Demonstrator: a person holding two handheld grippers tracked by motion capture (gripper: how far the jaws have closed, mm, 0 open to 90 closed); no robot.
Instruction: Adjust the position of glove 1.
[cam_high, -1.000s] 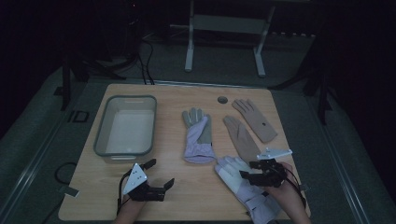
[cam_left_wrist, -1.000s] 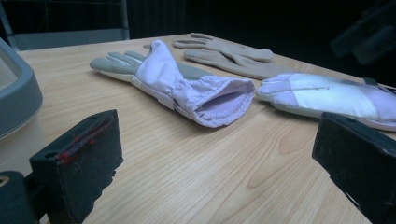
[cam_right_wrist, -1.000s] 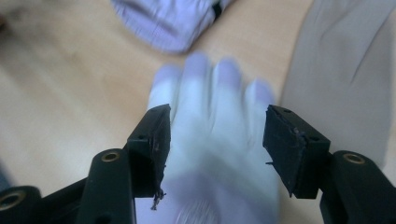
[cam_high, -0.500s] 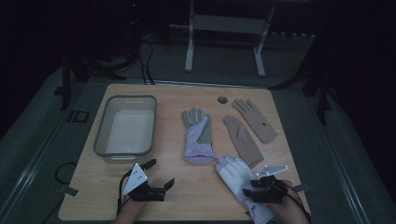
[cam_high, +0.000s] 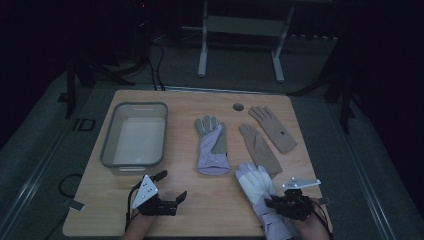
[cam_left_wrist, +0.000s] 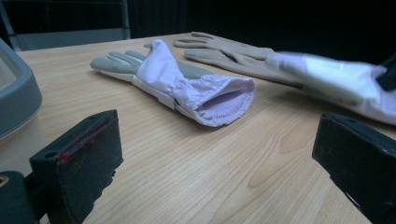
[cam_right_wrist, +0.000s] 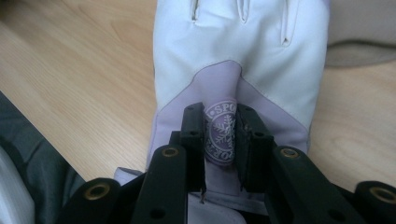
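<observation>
Right jaws: pinched nearly together on a fold of the white and lilac sport glove (cam_right_wrist: 238, 70), right at its round snowflake badge (cam_right_wrist: 221, 135), with only that fabric between them.
Right gripper (cam_high: 291, 204): low over the near right edge of the light wooden table (cam_high: 220, 210), my right hand behind it, jaws pointing away from me along the glove.
Held glove: flat on the table at the near right in the high view (cam_high: 260, 187); long axis runs near to far, tilted a little left, cuff toward me, fingers pointing away, fingertips just beside the nearer tan fabric glove (cam_high: 259, 149).
Left jaws: wide apart, holding nothing, bare wood between them.
Left gripper (cam_high: 165, 197): low at the near left of the table, my left hand behind it, jaws aimed right and slightly away.
Lilac and grey-green glove (cam_left_wrist: 187, 84): mid-table, cuff opening toward me, fingers away.
Second tan glove (cam_high: 272, 127): far right.
Grey rectangular plastic tub (cam_high: 134, 134): left side.
</observation>
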